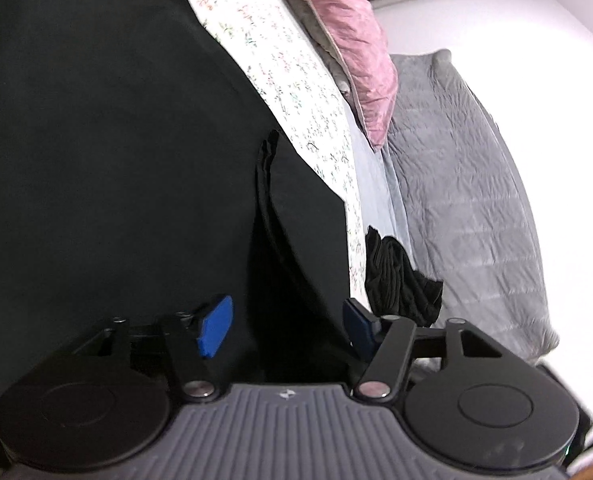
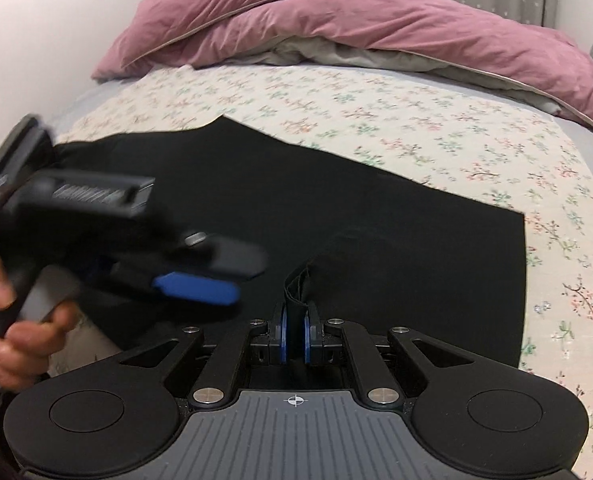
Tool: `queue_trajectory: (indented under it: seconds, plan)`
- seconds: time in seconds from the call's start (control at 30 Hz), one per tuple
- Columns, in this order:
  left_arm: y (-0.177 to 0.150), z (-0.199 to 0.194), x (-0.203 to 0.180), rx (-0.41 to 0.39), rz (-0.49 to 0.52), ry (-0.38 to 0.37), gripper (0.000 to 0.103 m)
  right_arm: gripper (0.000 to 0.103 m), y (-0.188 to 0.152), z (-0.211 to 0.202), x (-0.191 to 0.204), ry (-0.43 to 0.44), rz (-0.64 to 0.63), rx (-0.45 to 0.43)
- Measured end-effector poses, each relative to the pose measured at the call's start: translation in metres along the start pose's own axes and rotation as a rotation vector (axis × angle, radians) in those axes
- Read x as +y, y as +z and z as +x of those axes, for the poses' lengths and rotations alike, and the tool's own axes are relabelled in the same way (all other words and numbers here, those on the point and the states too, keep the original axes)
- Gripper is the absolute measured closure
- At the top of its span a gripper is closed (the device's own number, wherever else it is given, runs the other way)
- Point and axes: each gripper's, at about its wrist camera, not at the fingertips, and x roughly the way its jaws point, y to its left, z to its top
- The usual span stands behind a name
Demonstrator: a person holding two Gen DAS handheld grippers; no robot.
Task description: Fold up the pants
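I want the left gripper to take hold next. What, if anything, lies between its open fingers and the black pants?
Nothing visible does. The left gripper is open directly over the black pants, with only dark fabric between its blue pads. The right gripper already pinches a fold of the pants.

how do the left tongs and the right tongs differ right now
The left tongs stand open, blue pads wide apart with dark cloth lying between them but not pinched; the right tongs are shut on a fold of the black pants. From the right wrist view the left tongs are rolled on their side, while the right tongs sit level. Both have black arms with blue pads and hang over the pants on the floral sheet.
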Motion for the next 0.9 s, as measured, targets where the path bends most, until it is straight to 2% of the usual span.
queue_trajectory:
  seconds: [0.27,0.3,0.33,0.43,0.5,0.57,0.73,0.9]
  plan:
    - [0.025,0.028,-0.007,-0.034,-0.039,0.049,0.035,0.096,-0.002,-0.002,0.009,0.067,0.014,0.008]
    - [0.028,0.029,-0.008,-0.044,-0.03,0.067,0.05,0.096,-0.002,-0.003,0.01,0.077,0.015,0.009]
    - [0.032,0.029,-0.011,-0.06,-0.01,0.097,0.072,0.096,-0.003,-0.004,0.012,0.086,0.016,0.008]
    - [0.037,0.018,-0.024,-0.081,0.112,0.153,0.073,0.096,-0.001,-0.006,0.017,0.097,0.023,-0.003]
    - [0.041,0.007,-0.037,-0.089,0.213,0.199,0.072,0.096,0.003,-0.005,0.021,0.124,0.044,-0.009]
    - [0.046,-0.008,-0.041,-0.1,0.269,0.229,0.072,0.096,0.008,-0.001,0.028,0.161,0.057,-0.016]
    - [0.064,-0.055,-0.034,-0.151,0.329,0.289,0.072,0.096,0.028,0.017,0.052,0.268,0.1,-0.03]
    - [0.082,-0.098,-0.015,-0.202,0.318,0.328,0.073,0.096,0.048,0.039,0.084,0.355,0.099,-0.031]
